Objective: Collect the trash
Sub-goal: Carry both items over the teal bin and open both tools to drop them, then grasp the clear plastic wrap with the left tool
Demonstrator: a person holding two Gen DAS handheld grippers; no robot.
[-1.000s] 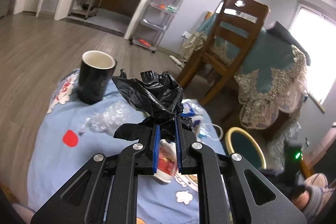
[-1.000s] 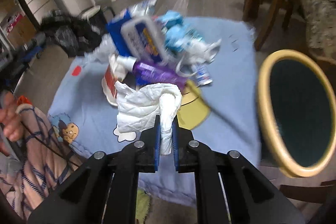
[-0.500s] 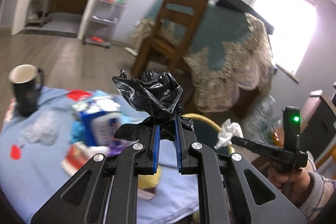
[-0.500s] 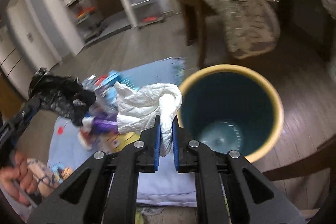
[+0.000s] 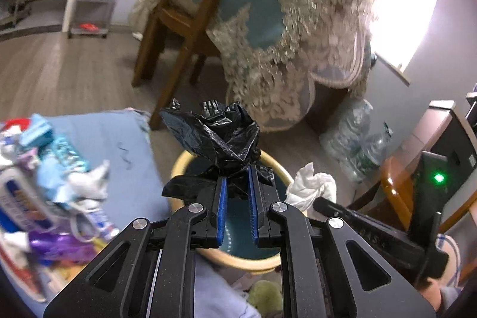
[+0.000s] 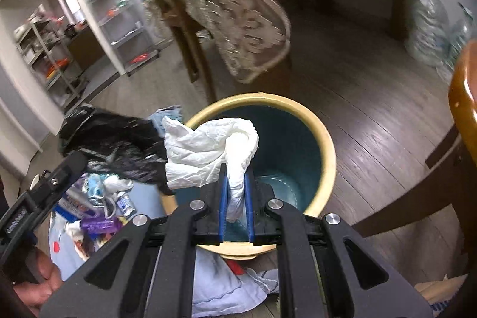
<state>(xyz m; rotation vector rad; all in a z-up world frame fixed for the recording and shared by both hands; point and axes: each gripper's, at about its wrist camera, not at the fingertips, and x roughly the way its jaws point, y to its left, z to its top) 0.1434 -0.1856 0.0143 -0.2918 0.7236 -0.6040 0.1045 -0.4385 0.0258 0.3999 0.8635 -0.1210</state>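
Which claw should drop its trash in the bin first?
Probably the right claw. Its white tissue hangs over the open mouth of the bin. The left claw holds its black bag nearer the bin's rim.

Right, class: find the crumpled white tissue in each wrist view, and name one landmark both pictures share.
Left wrist view: white tissue sits right of centre, pinched by the right gripper, beside the bin's rim.
Right wrist view: white tissue is at centre, clamped between the blue fingers, over the bin's mouth.
Shared landmark: the yellow-rimmed bin.
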